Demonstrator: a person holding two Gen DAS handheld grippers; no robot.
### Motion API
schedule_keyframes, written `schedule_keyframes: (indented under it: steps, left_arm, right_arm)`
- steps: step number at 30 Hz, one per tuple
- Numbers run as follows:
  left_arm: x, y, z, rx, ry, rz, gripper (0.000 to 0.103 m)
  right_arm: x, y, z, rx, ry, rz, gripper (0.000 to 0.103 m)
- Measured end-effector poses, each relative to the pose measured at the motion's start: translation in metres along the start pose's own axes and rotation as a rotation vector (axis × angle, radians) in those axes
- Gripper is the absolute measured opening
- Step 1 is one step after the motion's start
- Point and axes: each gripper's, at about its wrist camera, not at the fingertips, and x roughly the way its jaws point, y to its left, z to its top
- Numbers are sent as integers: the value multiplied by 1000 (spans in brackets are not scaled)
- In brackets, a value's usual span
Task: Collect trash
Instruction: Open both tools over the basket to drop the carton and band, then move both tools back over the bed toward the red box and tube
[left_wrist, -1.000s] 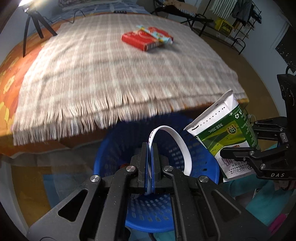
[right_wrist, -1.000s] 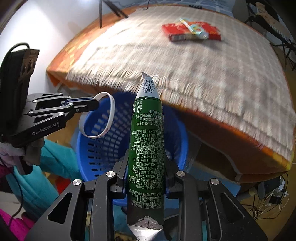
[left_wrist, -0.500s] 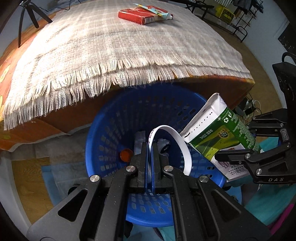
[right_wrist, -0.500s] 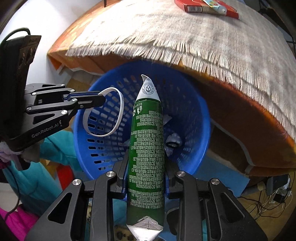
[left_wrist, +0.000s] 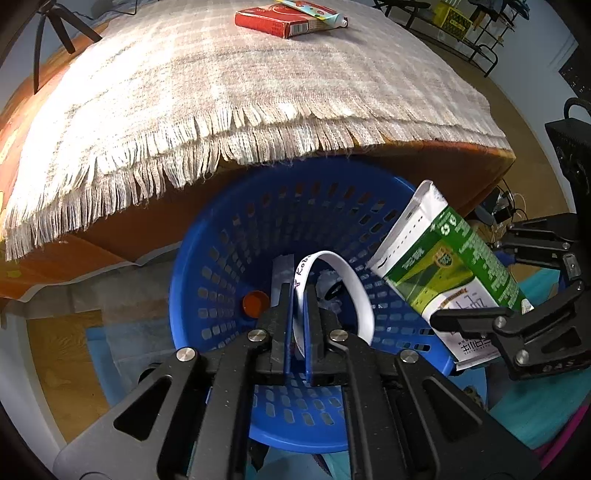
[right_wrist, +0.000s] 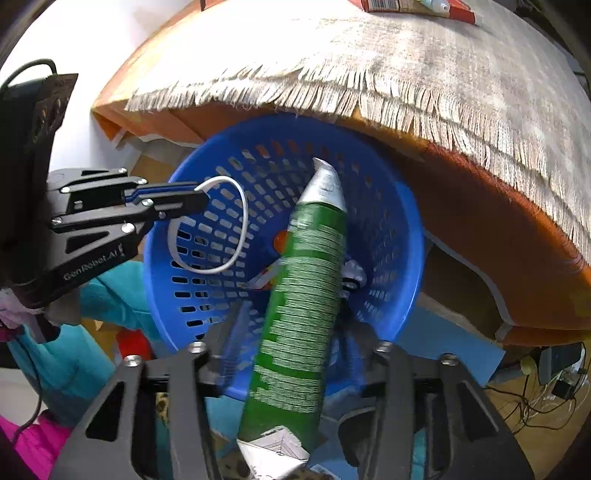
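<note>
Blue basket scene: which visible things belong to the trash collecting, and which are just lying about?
Part of the job:
- blue perforated plastic basket
- green and white milk carton, between the right gripper's parted jaws
- white looped paper strip, pinched by the left gripper
- flat red cardboard box and toothpaste tube on the cloth

Just lying about:
- fringed beige checked cloth
- black tripod

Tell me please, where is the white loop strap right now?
The white loop strap is pinched in the left tool, over the blue basket, left of the green carton.

Fringed cloth (left_wrist: 229, 147) overhangs the blue basket's (left_wrist: 192, 266) far rim; its mouth is otherwise open.
</note>
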Motion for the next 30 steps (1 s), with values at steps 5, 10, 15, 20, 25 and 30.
schedule_keyframes:
  steps: [5, 10, 15, 20, 25, 30]
  left_arm:
    - [-3, 0, 1, -2, -14, 3, 33]
    - [-11, 2, 5, -5, -42, 7, 41]
    - [-14, 4, 6, -4, -52, 13, 41]
    - [-19, 1, 10, 1, -69, 14, 41]
    - [-26, 0, 21, 11, -84, 8, 41]
    - [-35, 1, 35, 4, -109, -5, 41]
  right_arm:
    - [-6, -1, 3, 19, -23, 60, 53]
    - [-14, -1, 3, 20, -49, 60, 53]
    - [-18, -6, 2, 25, -66, 25, 53]
    - [-26, -12, 3, 42, -94, 1, 53]
    - [-37, -13, 10, 38, -151, -61, 53]
    - [-55, -22, 15, 38, -229, -120, 53]
